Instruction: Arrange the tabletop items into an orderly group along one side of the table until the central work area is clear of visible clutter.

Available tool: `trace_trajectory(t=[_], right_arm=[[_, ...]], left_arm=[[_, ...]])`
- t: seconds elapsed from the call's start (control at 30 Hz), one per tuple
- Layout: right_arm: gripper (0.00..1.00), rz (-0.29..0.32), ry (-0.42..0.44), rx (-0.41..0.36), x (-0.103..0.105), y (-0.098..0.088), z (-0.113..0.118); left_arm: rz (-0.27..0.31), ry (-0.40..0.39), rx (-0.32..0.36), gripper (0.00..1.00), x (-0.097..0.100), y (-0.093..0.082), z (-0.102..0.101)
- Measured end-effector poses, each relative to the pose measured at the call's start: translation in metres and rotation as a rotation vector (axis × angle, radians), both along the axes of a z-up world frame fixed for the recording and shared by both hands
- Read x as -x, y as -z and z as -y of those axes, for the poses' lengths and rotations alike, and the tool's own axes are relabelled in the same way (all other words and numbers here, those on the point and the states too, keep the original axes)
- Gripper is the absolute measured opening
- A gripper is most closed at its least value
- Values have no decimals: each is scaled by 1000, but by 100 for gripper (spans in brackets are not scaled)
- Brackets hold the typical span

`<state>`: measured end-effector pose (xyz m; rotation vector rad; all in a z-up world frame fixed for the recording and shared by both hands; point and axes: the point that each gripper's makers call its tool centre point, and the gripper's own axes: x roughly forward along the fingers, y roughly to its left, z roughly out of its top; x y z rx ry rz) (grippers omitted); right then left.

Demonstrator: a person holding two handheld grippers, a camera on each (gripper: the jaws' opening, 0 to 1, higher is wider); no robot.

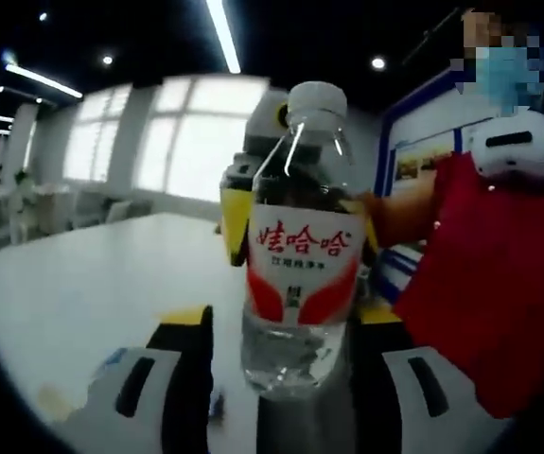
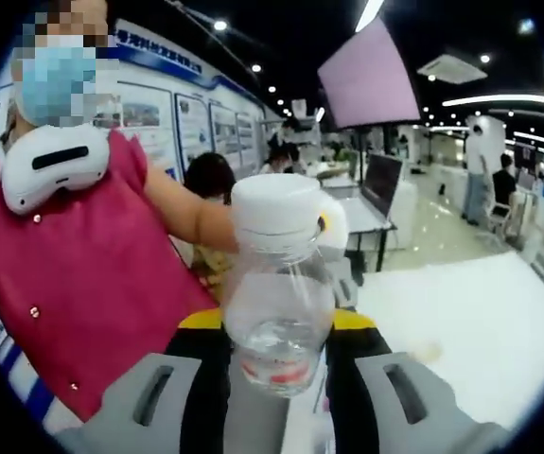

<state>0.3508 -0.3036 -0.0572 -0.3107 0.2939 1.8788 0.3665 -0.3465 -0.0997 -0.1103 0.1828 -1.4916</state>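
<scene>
Closest in the left gripper view, the left gripper (image 1: 281,378) has its two black, yellow-tipped jaws pressed against the lower sides of a clear water bottle (image 1: 300,255). That bottle stands upright between them, its long axis running up the picture, its white cap (image 1: 317,97) at the top and its red-and-white label facing the camera. Water shows in its lower part. Under and left of the bottle lies the white table (image 1: 92,284); a few small items lie on it near the left jaw, too blurred to name. Directly behind the bottle, the right gripper (image 1: 253,189) shows as a grey and yellow body, seemingly touching the bottle's far side, though the bottle hides the contact.

In the right gripper view, the right gripper (image 2: 279,355) closes its jaws on a clear bottle (image 2: 279,312) whose white lid (image 2: 276,210) tips toward the lens, so its long axis points at the camera; probably it is the same bottle. Right of it lies the table (image 2: 480,322).

Behind the bottle in both views stands a person in a red top (image 2: 82,274) with a white headset (image 2: 54,165) at the neck. Farther off are wall posters and ceiling lights.
</scene>
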Motion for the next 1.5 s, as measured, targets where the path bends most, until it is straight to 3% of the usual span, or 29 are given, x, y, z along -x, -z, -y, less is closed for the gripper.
trace_trajectory(t=[0.13,0.27,0.37,0.67,0.83,0.9,1.03,1.1,1.17,1.27,1.37,1.4,1.5], right_arm=[[38,-2,-35,14,4,3,-3],[38,-13,-60,21,9,6,-6],[39,-19,-61,17,8,7,-6],[40,-51,-12,-56,-9,-3,-10],[40,-82,116,-106,-33,-6,-18],[41,-91,159,-119,-40,-6,-22],[49,-34,257,-130,-54,-2,-32],[55,-40,339,-133,-62,0,-37],[56,-6,457,-140,-76,2,-41],[57,7,570,-169,-88,0,-44],[55,43,701,-175,-101,0,-43],[55,80,744,-167,-106,1,-41],[55,147,789,-158,-110,3,-41]], left_arm=[[18,36,5,41,9,-1,1],[45,36,2,40,14,0,3],[69,12,5,38,13,0,2],[44,-101,54,37,-4,-9,-3],[37,-222,45,37,-24,-7,-11],[60,-281,18,36,-33,-6,-15],[82,-409,-32,37,-51,1,-22],[90,-497,-52,37,-63,3,-27],[111,-561,-75,37,-70,5,-30],[157,-676,-112,37,-82,6,-34],[158,-751,-104,37,-90,4,-37],[139,-774,-84,37,-93,4,-37],[122,-811,-66,37,-98,3,-40]])
